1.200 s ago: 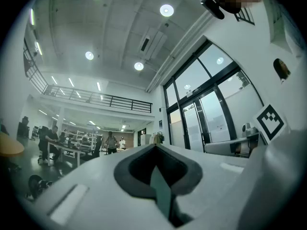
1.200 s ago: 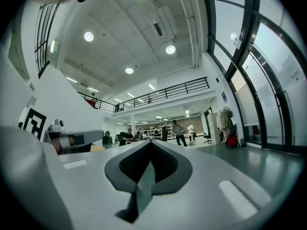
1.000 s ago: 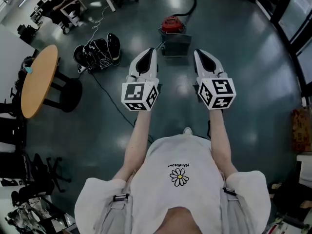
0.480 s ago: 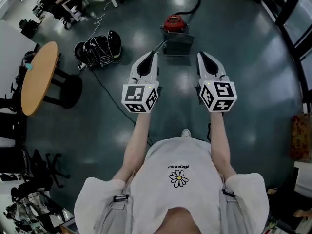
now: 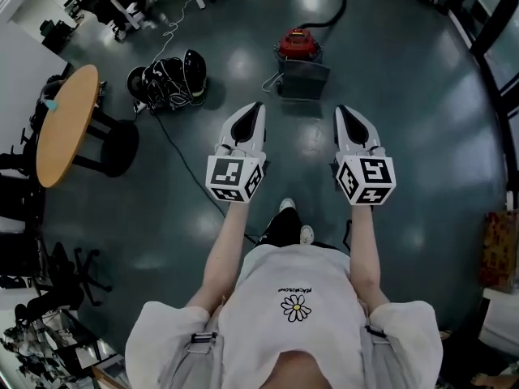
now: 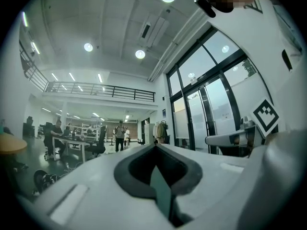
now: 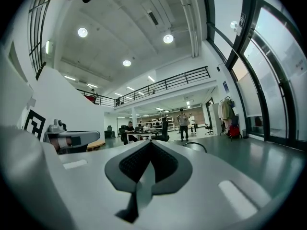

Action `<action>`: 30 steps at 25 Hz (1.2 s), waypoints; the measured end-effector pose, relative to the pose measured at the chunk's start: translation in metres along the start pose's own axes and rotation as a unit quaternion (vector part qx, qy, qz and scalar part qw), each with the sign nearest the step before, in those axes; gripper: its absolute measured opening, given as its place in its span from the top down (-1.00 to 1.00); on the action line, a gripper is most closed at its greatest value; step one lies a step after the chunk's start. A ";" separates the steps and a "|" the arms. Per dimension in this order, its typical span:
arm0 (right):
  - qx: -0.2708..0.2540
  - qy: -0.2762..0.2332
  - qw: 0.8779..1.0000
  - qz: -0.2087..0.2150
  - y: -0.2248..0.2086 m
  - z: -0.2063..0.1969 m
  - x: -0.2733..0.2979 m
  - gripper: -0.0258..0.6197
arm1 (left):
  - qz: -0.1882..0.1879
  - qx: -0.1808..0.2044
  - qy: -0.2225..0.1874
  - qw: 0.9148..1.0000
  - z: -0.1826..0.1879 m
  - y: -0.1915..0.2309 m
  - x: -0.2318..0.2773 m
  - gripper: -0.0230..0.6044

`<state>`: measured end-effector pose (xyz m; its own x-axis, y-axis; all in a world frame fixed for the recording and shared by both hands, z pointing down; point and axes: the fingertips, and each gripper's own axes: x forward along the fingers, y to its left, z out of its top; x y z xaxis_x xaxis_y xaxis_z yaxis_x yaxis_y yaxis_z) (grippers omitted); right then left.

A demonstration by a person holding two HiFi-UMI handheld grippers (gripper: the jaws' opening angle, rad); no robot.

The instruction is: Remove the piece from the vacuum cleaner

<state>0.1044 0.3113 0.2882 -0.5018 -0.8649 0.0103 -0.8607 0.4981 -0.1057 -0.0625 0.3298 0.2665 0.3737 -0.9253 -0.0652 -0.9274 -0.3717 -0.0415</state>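
The red vacuum cleaner (image 5: pixel 298 43) stands on the dark floor ahead of me, with a black hose (image 5: pixel 336 8) curving off behind it. A dark grey boxy piece (image 5: pixel 305 80) sits against its near side. My left gripper (image 5: pixel 254 109) and right gripper (image 5: pixel 347 111) are held level side by side, short of the vacuum and apart from it. Both have their jaws together with nothing between them. In the left gripper view the left gripper (image 6: pixel 154 145) points into the hall. In the right gripper view the right gripper (image 7: pixel 149 142) does the same, and neither view shows the vacuum.
A round wooden table (image 5: pixel 65 124) and a black stool (image 5: pixel 122 148) stand at the left. A heap of black gear (image 5: pixel 166 79) lies left of the vacuum, and a cable (image 5: pixel 186 168) runs from it across the floor. Desks with seated people are far left; glass walls at right.
I have walked closer to the vacuum, which now sits lower in the head view. Both grippers have dropped a little and stayed shut. My feet now show below them.
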 end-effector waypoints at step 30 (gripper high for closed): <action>-0.025 0.048 0.998 -0.040 -0.100 -0.007 0.305 0.84 | -0.039 -0.056 0.019 0.997 -0.054 0.189 0.285 0.92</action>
<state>0.0369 -0.0023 0.3087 -0.4360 -0.8930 0.1119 -0.9000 0.4329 -0.0518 -0.1316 -0.0081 0.2940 0.4463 -0.8944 -0.0278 -0.8919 -0.4472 0.0672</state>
